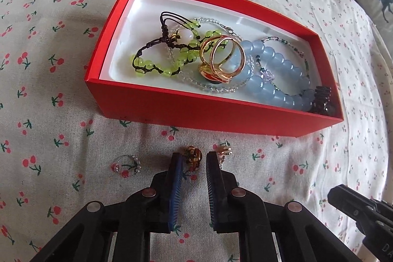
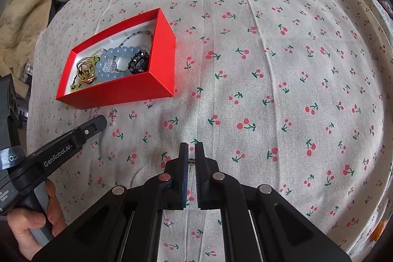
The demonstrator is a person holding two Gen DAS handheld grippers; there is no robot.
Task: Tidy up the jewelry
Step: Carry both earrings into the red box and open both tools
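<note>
- I count one bed cover (image 2: 270, 65), cream cloth printed with red cherries, filling both views.
- One red box (image 1: 172, 102) with a white liner sits on it. On my left camera its long axis runs from 10 o'clock down to 4 o'clock; on my right camera it lies toward 10 o'clock.
- Two grippers: my left gripper (image 1: 194, 158) and my right gripper (image 2: 191, 149), both tipped steeply down at the cloth.
- In the box I count one pale blue bead bracelet (image 1: 275, 70) at the 4 o'clock end, one green bead bracelet (image 1: 172, 50) on dark cord toward the middle, one clear bead strand (image 1: 221, 87), two gold rings (image 1: 221, 58) standing on edge together in the middle, and one dark beaded ring (image 1: 323, 100) in the near right corner.
- Outside the box, three small pieces lie on the cloth along its near wall: one amber-brown piece (image 1: 194, 155), one rose-gold earring (image 1: 224, 150) with its post sticking up, and one small pearl ring (image 1: 127, 165) off at 9 o'clock.
- My left jaws stand a narrow gap apart with the amber piece between their tips; I cannot tell whether the pads press it.
- My right jaws are drawn nearly together on a tiny pale piece (image 2: 191, 162) held between the pads.
</note>
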